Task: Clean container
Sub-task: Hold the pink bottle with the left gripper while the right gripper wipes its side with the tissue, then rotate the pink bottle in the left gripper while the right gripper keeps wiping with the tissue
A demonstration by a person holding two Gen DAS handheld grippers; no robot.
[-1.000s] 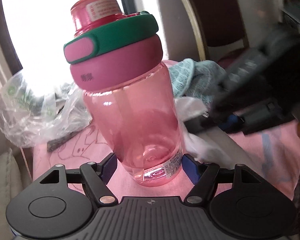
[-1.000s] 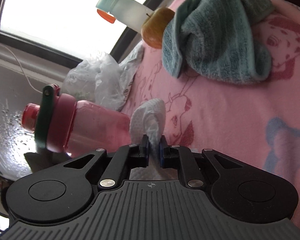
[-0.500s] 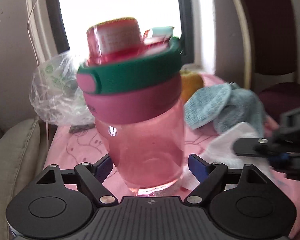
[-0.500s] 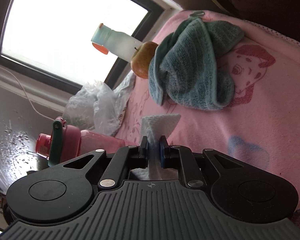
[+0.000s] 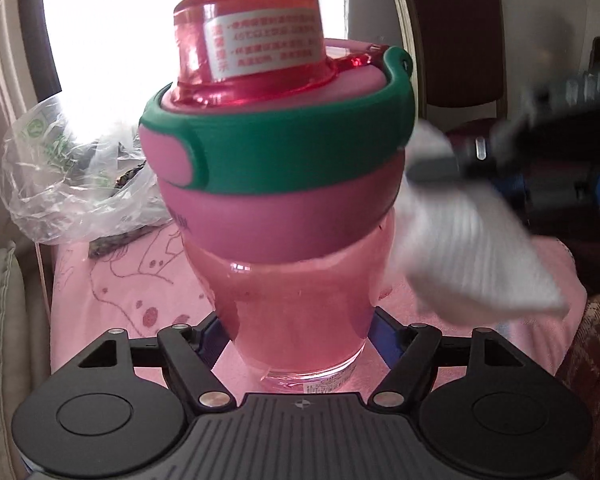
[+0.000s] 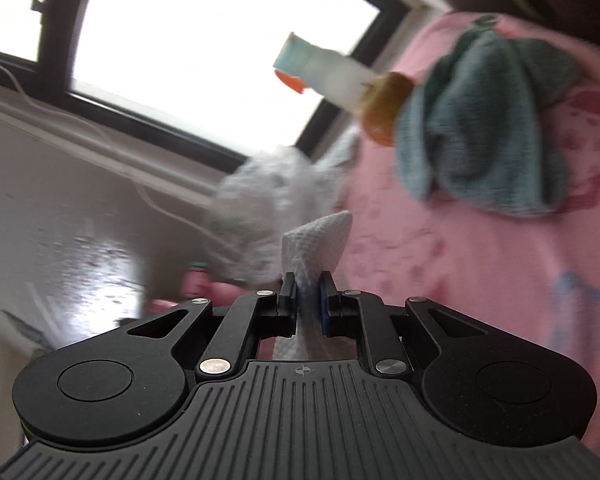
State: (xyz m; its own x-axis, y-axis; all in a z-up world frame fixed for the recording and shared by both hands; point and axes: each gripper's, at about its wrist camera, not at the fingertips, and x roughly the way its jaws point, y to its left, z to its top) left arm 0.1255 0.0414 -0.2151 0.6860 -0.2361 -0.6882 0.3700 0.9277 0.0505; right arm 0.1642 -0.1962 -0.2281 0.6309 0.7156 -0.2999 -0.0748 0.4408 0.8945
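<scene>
A pink see-through bottle (image 5: 296, 304) with a pink lid, green band and red cap fills the left wrist view, tilted toward the camera. My left gripper (image 5: 298, 330) is shut on its lower body, blue pads on both sides. To its right, blurred, my right gripper (image 5: 472, 164) holds a white paper towel (image 5: 468, 248) beside the bottle's lid. In the right wrist view my right gripper (image 6: 308, 292) is shut on the paper towel (image 6: 320, 240), which sticks out past the fingertips. Only a blurred sliver of the bottle (image 6: 200, 286) shows there, at lower left.
A pink printed cloth (image 6: 480, 260) covers the table. On it lie a crumpled teal towel (image 6: 488, 128), a clear plastic bag (image 5: 72, 176), an apple (image 6: 386, 110) and a pale bottle with an orange cap (image 6: 324, 72) by the window. A dark chair (image 5: 460, 36) stands behind.
The left gripper has tipped the bottle's top closer to the camera. The right gripper with the towel has risen from the bottle's base to beside the lid, moving fast and blurred.
</scene>
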